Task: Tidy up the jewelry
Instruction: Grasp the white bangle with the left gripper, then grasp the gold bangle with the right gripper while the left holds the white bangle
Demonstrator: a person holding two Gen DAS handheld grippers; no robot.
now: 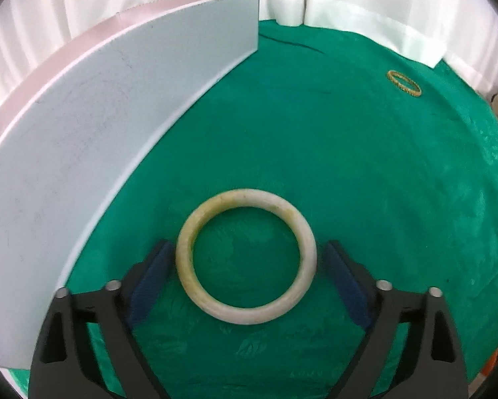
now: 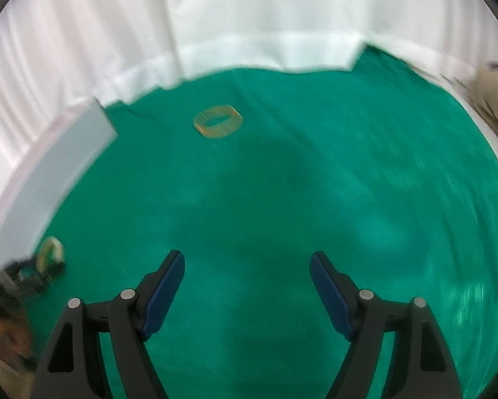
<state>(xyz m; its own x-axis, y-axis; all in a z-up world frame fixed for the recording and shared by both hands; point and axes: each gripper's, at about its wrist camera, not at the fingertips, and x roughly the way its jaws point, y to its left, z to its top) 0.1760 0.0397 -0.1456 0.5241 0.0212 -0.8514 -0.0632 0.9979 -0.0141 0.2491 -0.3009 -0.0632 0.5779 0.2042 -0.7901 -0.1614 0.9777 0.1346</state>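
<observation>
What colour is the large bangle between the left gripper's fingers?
Creamy white with yellowish patches; the bangle shows best in the left wrist view.

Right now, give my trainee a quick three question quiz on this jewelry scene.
1. True or false: the left hand-held gripper is shut on the pale bangle.
2. Which lies farther from the left hand-held gripper: A the gold bangle, B the pale bangle?
3. Fill in: the white box stands on the ____ cloth.

Key: 1 false, its jaws stand open on either side of it; 2 A; 3 green.
</observation>
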